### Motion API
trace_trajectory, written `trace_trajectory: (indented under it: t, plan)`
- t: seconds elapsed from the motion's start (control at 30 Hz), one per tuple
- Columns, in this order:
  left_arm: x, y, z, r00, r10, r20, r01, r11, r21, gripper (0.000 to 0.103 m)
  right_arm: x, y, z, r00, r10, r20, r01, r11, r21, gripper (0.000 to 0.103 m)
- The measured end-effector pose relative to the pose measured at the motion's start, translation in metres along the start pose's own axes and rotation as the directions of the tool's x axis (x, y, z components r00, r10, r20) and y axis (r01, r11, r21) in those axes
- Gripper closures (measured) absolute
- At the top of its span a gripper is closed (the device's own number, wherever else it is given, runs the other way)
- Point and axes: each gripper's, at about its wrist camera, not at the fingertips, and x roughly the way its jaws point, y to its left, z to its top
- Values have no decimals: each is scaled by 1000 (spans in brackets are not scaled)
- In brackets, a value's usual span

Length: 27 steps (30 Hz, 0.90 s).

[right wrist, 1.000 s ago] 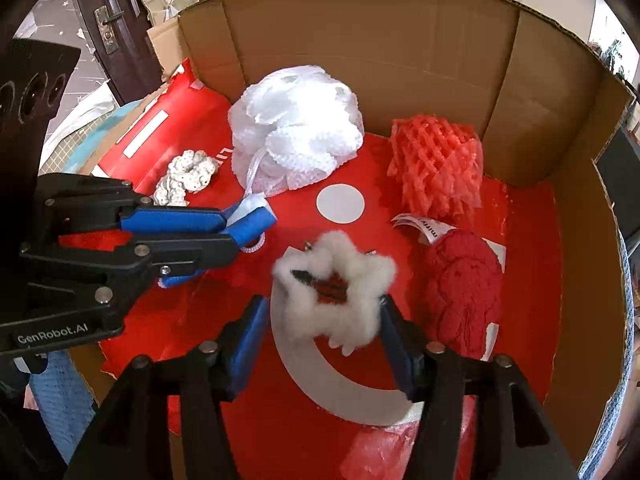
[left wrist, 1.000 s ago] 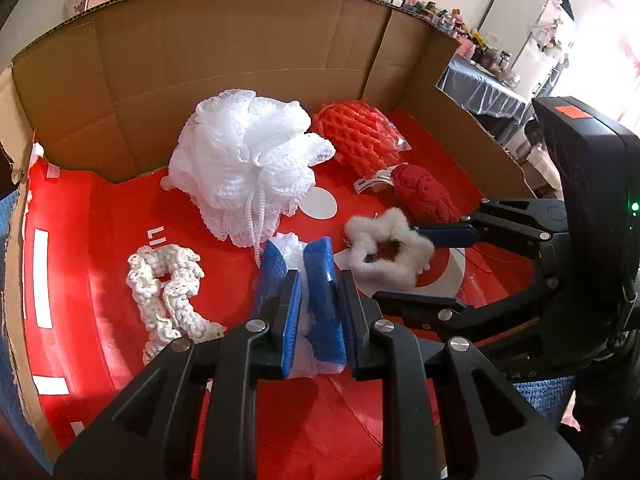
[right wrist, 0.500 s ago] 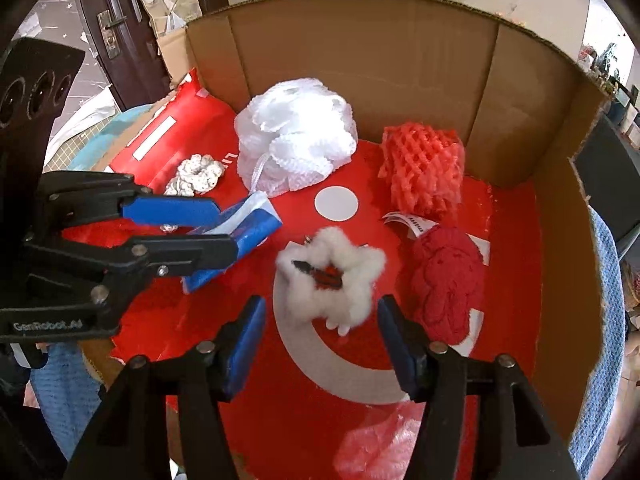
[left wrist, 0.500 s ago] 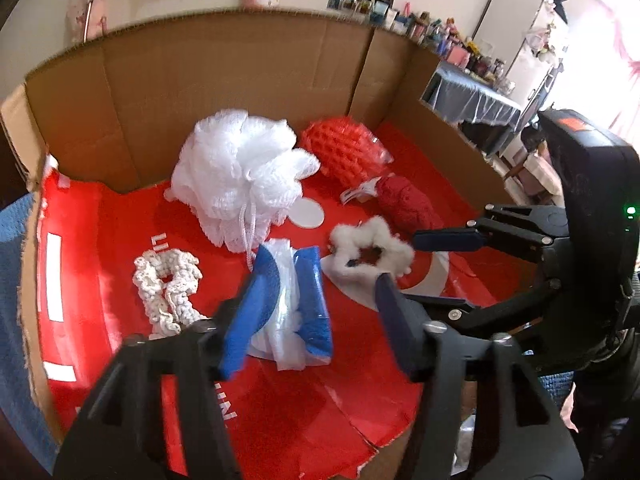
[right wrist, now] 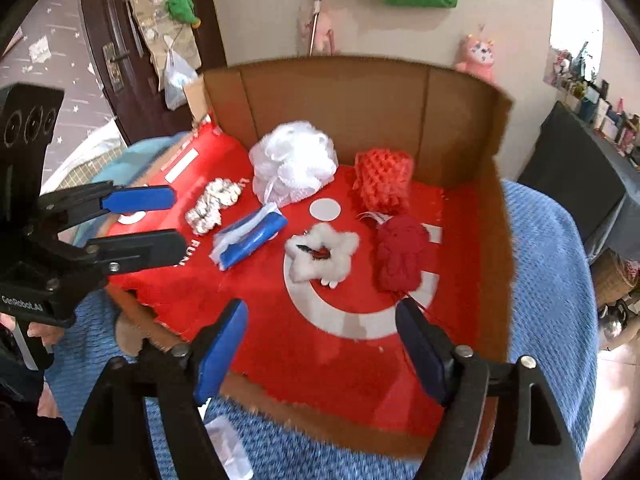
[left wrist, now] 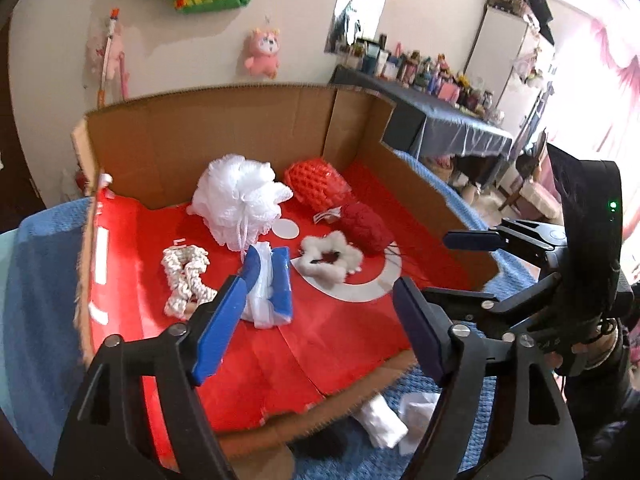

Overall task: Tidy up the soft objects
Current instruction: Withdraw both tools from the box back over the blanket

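A cardboard box (left wrist: 224,120) (right wrist: 352,92) with a red floor holds several soft things: a white mesh pouf (left wrist: 240,196) (right wrist: 294,164), an orange net sponge (left wrist: 316,184) (right wrist: 382,176), a dark red knit piece (left wrist: 366,226) (right wrist: 400,250), a white fluffy scrunchie (left wrist: 330,258) (right wrist: 322,254), a cream crochet scrunchie (left wrist: 184,276) (right wrist: 212,204) and a blue-and-white tissue pack (left wrist: 274,288) (right wrist: 250,234). My left gripper (left wrist: 316,328) (right wrist: 138,216) is open and empty above the box's front edge. My right gripper (right wrist: 320,348) (left wrist: 440,264) is open and empty, back from the box.
The box stands on a blue knitted cloth (left wrist: 36,280) (right wrist: 548,264). White crumpled pieces (left wrist: 384,424) lie on the cloth in front of the box. A dark-covered table (left wrist: 448,128) with bottles stands behind on the right, a door (right wrist: 132,40) on the left.
Both grippers have opened and pulled back and up out of the box. The tissue pack and the white fluffy scrunchie now lie free on the red floor.
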Motion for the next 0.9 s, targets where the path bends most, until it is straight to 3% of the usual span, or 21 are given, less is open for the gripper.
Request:
trace_trajectory:
  t: [0.17, 0.33, 0.4, 0.57, 0.77, 0.9]
  plan:
    - [-36, -15, -17, 995, 41, 89, -41, 999, -5, 25, -37, 8, -15, 996, -21, 89, 19, 1000, 18, 7]
    - [-69, -34, -36, 979, 88, 183, -89, 996, -5, 25, -69, 18, -30, 985, -45, 168, 40, 999, 29, 0]
    - [-82, -41, -46, 965, 130, 227, -134, 991, 2, 18, -80, 24, -38, 978, -58, 200, 52, 998, 34, 0]
    - [-103, -58, -68, 933, 194, 302, -210, 977, 23, 16, -100, 36, -57, 963, -71, 262, 58, 997, 55, 0]
    - [-116, -68, -88, 914, 227, 337, -241, 970, 1, 9, -115, 45, -78, 933, -137, 332, 115, 990, 87, 0]
    - [-118, -70, -102, 891, 288, 352, -295, 955, -33, 8, -122, 48, -95, 916, -175, 362, 141, 983, 118, 0]
